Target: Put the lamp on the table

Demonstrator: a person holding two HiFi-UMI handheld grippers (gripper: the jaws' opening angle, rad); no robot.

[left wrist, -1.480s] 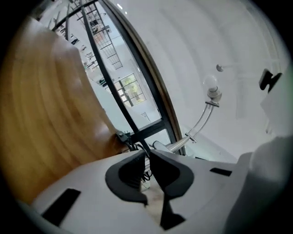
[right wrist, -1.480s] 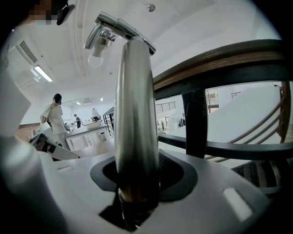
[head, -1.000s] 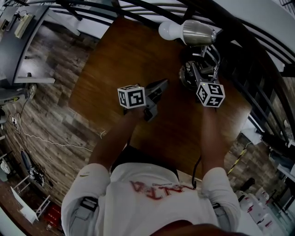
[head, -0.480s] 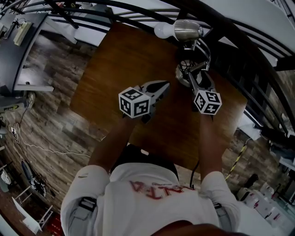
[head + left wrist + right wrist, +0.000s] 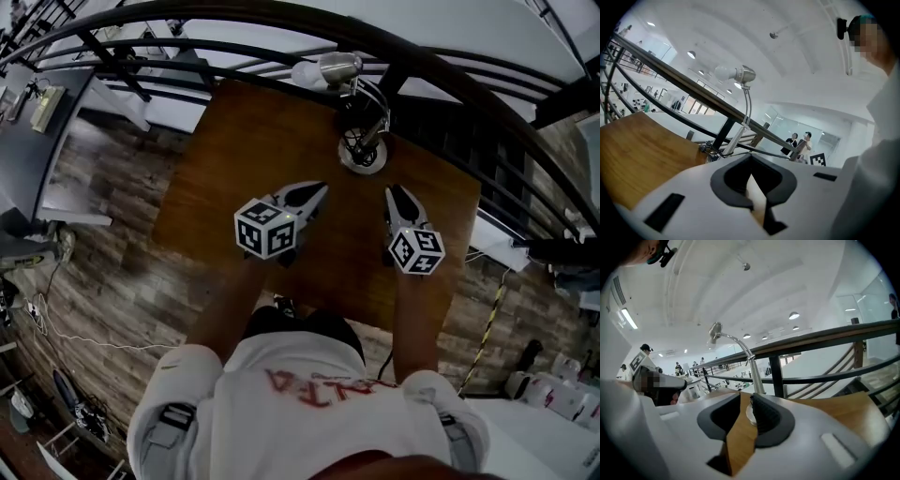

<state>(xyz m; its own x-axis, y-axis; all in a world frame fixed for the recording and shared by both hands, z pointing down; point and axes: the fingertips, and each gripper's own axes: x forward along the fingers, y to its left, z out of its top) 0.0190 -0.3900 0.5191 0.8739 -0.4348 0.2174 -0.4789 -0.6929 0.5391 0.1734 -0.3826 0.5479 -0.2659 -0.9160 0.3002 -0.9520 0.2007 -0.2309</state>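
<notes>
The silver desk lamp [image 5: 361, 152] stands upright on its round base at the far edge of the brown wooden table [image 5: 234, 141], its head and white bulb [image 5: 307, 74] pointing left. My right gripper [image 5: 395, 193] hovers just short of the base, apart from it; its jaws are closing with nothing between them. In the right gripper view the lamp's curved stem [image 5: 746, 355] rises beyond the right gripper [image 5: 743, 414]. My left gripper [image 5: 320, 190] is shut and empty, left of the lamp. The left gripper view has the lamp [image 5: 740, 74] ahead of the left gripper [image 5: 752, 182].
A black metal railing [image 5: 281, 19] curves right behind the table's far edge. Wood-plank floor [image 5: 103, 244] lies to the left, with desks [image 5: 37, 122] beyond it. A black cable [image 5: 389, 354] hangs off the table's near edge. People stand in the distance [image 5: 800, 140].
My right gripper has drawn back from the lamp's base, leaving the lamp standing on the table. Both grippers now sit nearer the person, and the right jaws are narrower.
</notes>
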